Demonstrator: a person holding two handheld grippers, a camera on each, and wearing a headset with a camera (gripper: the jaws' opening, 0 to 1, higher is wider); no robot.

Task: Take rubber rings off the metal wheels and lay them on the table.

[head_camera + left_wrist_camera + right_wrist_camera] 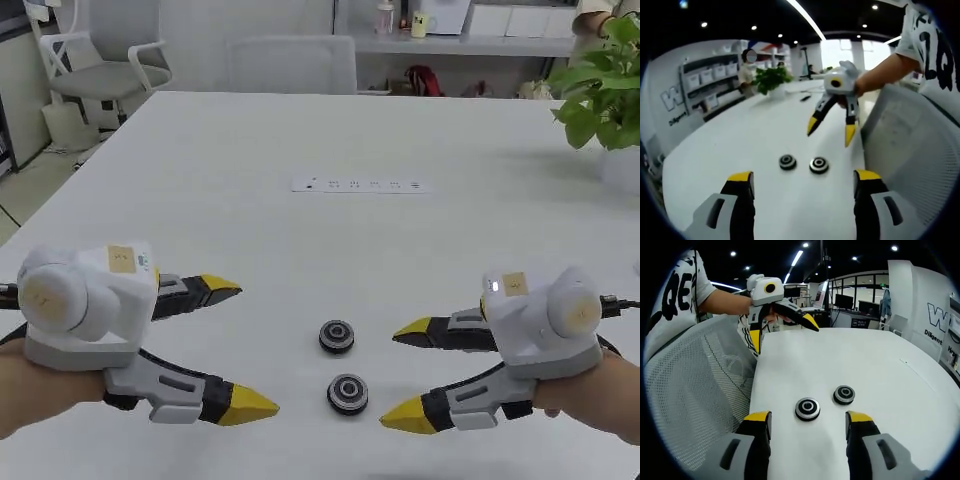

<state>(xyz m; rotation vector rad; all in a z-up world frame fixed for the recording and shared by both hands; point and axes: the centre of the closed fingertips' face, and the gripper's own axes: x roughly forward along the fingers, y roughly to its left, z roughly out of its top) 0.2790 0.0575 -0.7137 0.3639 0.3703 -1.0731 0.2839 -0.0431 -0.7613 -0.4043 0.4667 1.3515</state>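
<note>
Two wheels (337,337), rings (332,394) on, lie on the counter (300,240) between left gripper (252,348) and right gripper (392,378) — fingers of both spread wide, empty. Rings (likely soft, snug) should peel if pinched at the outer edge — wheels look heavy, slick.

Left gripper view, 9 o'clock: white wall (660,85) carries a large grey "W". Below it is a smaller line we read as "Diligent", remainder illegible. 2 o'clock: the person's white shirt (920,30) bears large black characters, "2" and a cut-off round letter.

Right gripper view, 10 o'clock: shirt print reads "QE", partly folded away. 3 o'clock: wall panel (945,340) shows "W" over "Diligen".

Head view, 12 o'clock: paper strip (360,185) on the table (200,220) has marks too small for us to read. Yellow stickers on the left gripper (252,347) and right gripper (391,378): nothing legible.
</note>
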